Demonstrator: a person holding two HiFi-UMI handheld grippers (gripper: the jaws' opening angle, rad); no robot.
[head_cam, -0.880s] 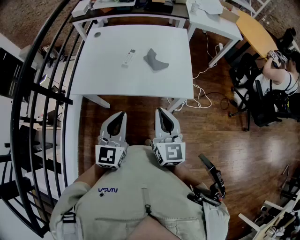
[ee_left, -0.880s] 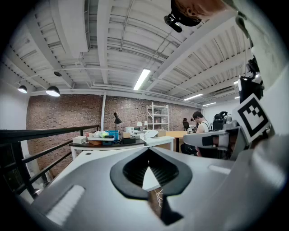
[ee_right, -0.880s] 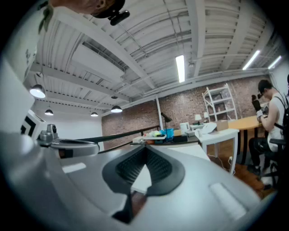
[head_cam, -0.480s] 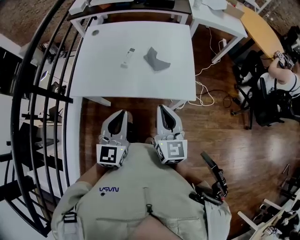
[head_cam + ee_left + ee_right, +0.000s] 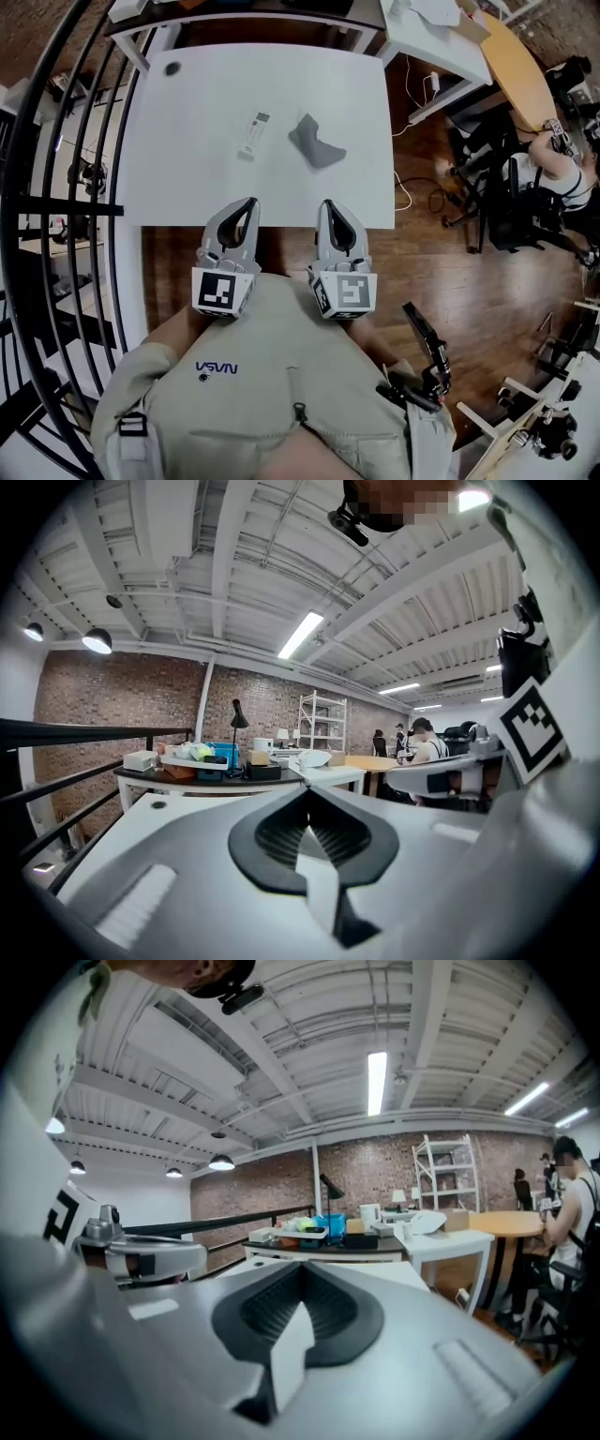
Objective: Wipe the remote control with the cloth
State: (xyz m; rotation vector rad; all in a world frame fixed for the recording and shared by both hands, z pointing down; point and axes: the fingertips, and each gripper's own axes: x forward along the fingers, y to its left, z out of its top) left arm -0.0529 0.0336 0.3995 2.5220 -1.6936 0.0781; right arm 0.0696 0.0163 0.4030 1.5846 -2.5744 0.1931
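Observation:
A slim white remote control (image 5: 252, 134) lies on the white table (image 5: 187, 178), left of a crumpled grey cloth (image 5: 315, 142). My left gripper (image 5: 247, 203) and right gripper (image 5: 330, 205) are both shut and empty. They are held side by side close to the person's chest, their tips at the table's near edge, well short of both objects. In the left gripper view the left gripper (image 5: 305, 794) points nearly level over the tabletop; the right gripper (image 5: 302, 1271) does the same in its view. Neither gripper view shows the remote or the cloth.
A dark round grommet (image 5: 172, 67) sits in the table's far left corner. Black railings (image 5: 70, 141) run along the left. A second white desk (image 5: 422, 23) and a wooden table (image 5: 520, 70) stand at the far right, where a seated person (image 5: 548, 169) works. Cables (image 5: 422, 192) trail on the wood floor.
The person has stepped toward the table: it has slid closer in the head view and the gripper tips now reach its near edge. Both grippers stay shut.

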